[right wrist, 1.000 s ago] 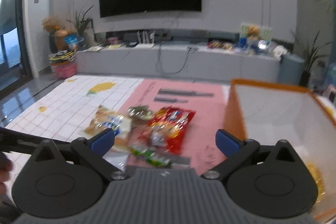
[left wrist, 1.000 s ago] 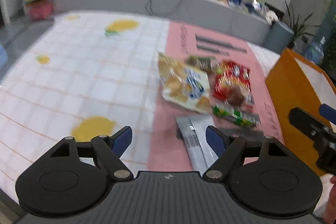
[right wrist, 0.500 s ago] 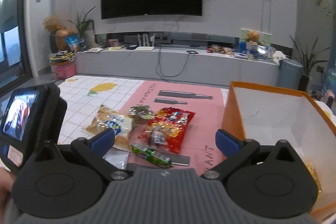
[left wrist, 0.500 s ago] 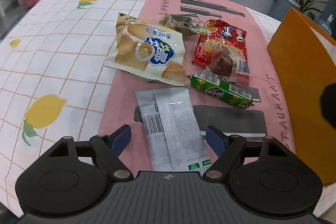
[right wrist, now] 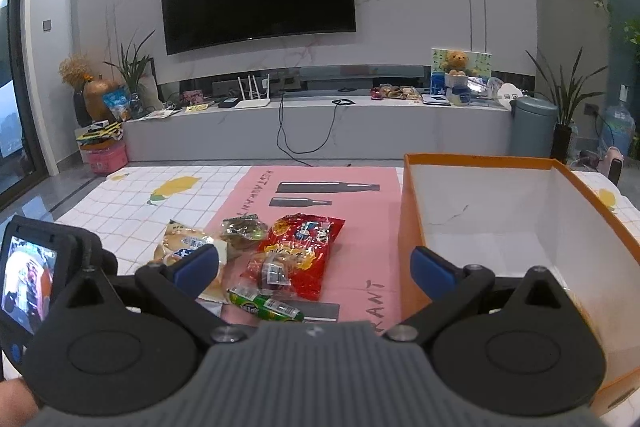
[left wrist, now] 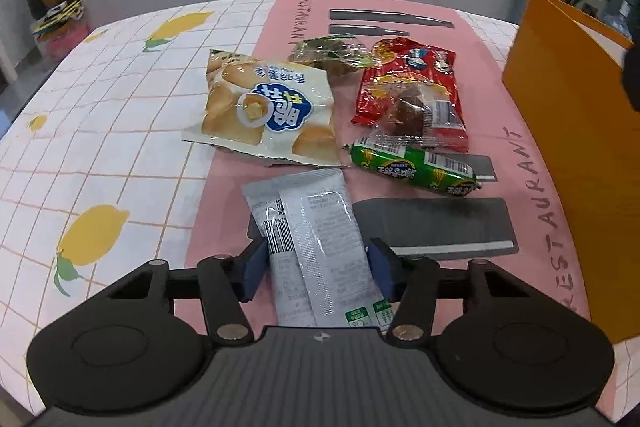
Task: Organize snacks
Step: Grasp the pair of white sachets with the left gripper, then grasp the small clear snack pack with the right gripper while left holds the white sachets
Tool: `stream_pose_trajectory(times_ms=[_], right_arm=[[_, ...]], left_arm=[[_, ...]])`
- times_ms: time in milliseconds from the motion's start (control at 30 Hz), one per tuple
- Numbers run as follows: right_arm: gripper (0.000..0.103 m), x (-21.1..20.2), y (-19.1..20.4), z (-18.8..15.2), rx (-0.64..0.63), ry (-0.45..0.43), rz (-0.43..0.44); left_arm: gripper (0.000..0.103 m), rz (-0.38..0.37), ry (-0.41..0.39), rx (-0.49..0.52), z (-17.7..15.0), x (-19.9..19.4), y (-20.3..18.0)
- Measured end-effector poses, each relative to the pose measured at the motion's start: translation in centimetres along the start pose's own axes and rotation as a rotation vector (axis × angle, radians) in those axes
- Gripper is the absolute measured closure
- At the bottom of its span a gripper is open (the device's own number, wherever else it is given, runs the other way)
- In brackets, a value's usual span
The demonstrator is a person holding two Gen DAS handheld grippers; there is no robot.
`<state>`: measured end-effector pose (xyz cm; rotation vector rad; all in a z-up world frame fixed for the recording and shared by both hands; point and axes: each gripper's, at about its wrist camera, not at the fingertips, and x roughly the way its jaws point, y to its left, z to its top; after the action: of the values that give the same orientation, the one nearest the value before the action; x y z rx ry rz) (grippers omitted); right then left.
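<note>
We are at the pick-up of the silver packet (left wrist: 310, 247), which lies flat on the pink mat (left wrist: 400, 19) near the table's front edge, just this side of the bun bag (left wrist: 268, 111). To do this well, we judge that we should come down low, so the pads catch the packet's long side edges and not only the slippery film on top, then squeeze gently and lift level before carrying it to the orange box (right wrist: 500, 219) at the table's right edge.

Our left gripper (left wrist: 316, 267) has its jaws partly apart, straddling the packet's near half. The blue pads (left wrist: 252, 267) sit just beside its two long edges; we cannot tell whether they touch it yet, and nothing is clamped.

Our right gripper (right wrist: 316, 267) hangs wide apart and holds nothing, raised above the table between the snack pile and the box. The green sausage (left wrist: 414, 171), red bag (left wrist: 412, 87) and small green packet (left wrist: 328, 51) wait on the mat.
</note>
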<state>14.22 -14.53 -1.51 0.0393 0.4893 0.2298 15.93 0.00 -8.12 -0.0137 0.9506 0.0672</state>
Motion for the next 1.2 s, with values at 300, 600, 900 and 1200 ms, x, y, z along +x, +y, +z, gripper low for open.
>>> stream_pose_trajectory(times_ms=[300,600,900,1200], right_arm=[[0.004,0.8,1.7,-0.2,-0.043,-0.012,0.005],[0.004,4.1,2.5,-0.3,-0.058,0.037,0.064],[0.003,8.6,1.7,-0.5,0.1,0.123,0.052],[0.003,14.4,1.4,-0.8,0.166,0.252,0.019]], left_arm=[[0.044,-0.052,-0.009,-0.047,-0.3,-1.8,3.2],[0.045,-0.079,-0.018,-0.188,1.1,-3.2,7.1],[0.045,-0.097,0.029,-0.214,1.4,-2.8,7.8],[0.045,-0.11,0.039,-0.241,1.9,-2.6,8.6]])
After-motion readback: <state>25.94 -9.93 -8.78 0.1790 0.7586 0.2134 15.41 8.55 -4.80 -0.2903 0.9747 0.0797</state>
